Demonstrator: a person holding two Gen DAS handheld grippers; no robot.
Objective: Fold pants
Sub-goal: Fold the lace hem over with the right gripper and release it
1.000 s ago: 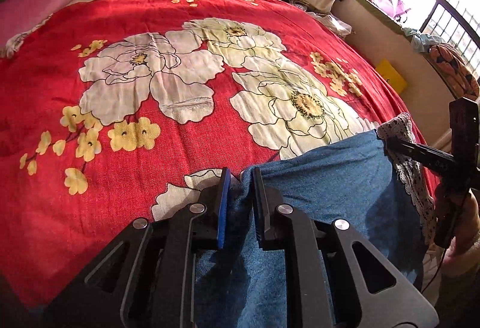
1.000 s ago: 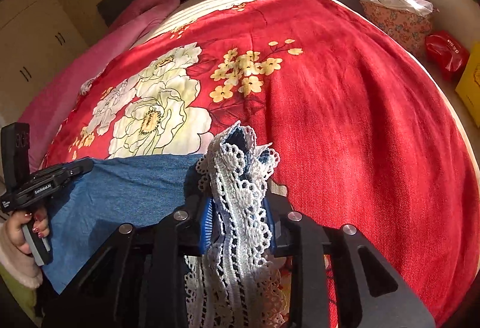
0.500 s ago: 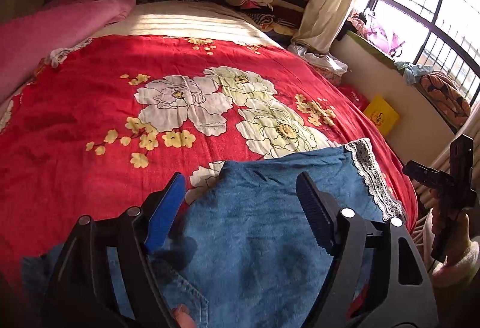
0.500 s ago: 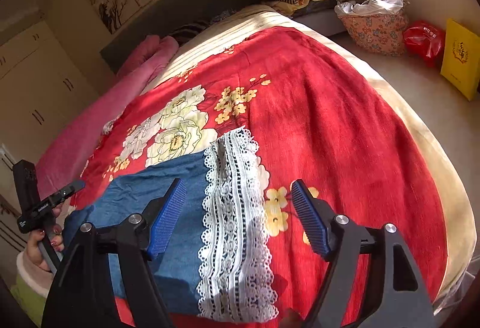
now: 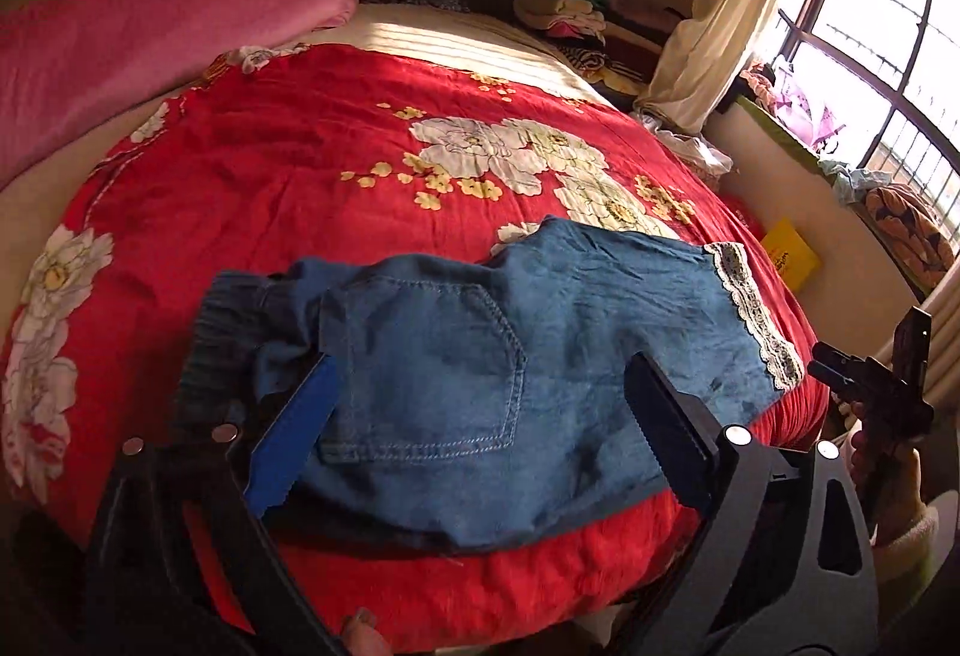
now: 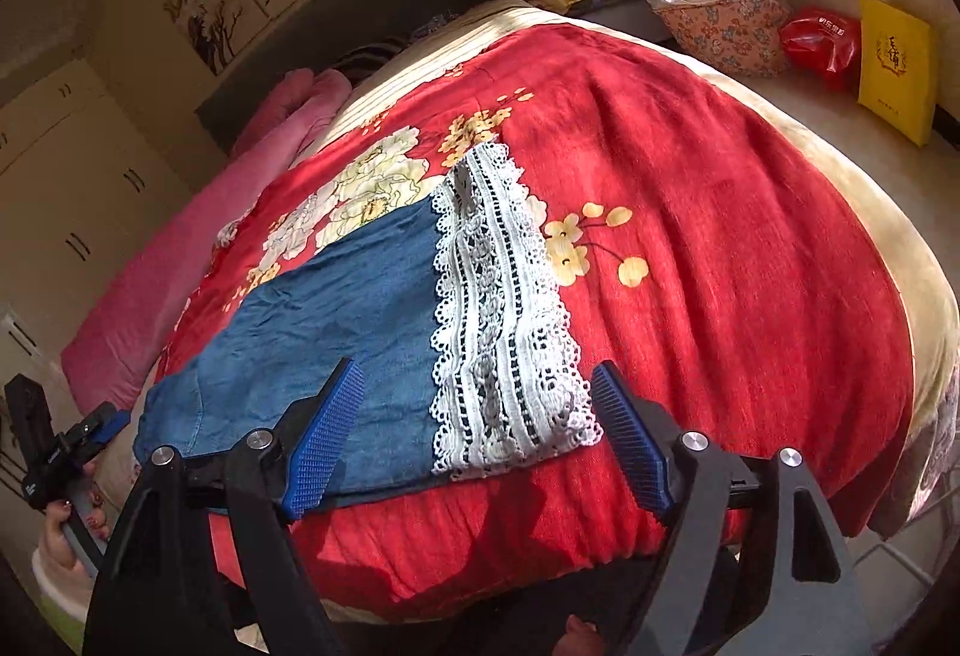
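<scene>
**Both grippers let go, denim pants lying flat at near edge of bed**

Blue denim pants with white lace hem [image 5: 540, 350] lie flat on the red floral bedspread [image 5: 300, 164], along the bed's near edge, toward its near right corner. Left gripper [image 5: 480, 434] above the waist and back-pocket end, jaws opening wide, denim seen between the fingers but nothing pinched, pads clear of the cloth. Right gripper [image 6: 480, 434] over the lace hem end, jaws also opening, lace strip [image 6: 498, 308] framed between them, not touched. Each hand's gripper shows at the side of the other's view.

Long axis runs along the near edge: dark elastic waistband [image 5: 222, 332] points to the bed's left side, lace hem to the right side. Pocket side faces up.

Step in hand, by my read: release and re-grip for the next fold. To do it well: smooth the bunched cloth by the waistband first, then pinch both layers at the hem corners, carry the hem over to the waistband, keep edges lined up, lay down without dragging the bedspread. Risk: catching only the top layer, or snagging the open lace.
</scene>
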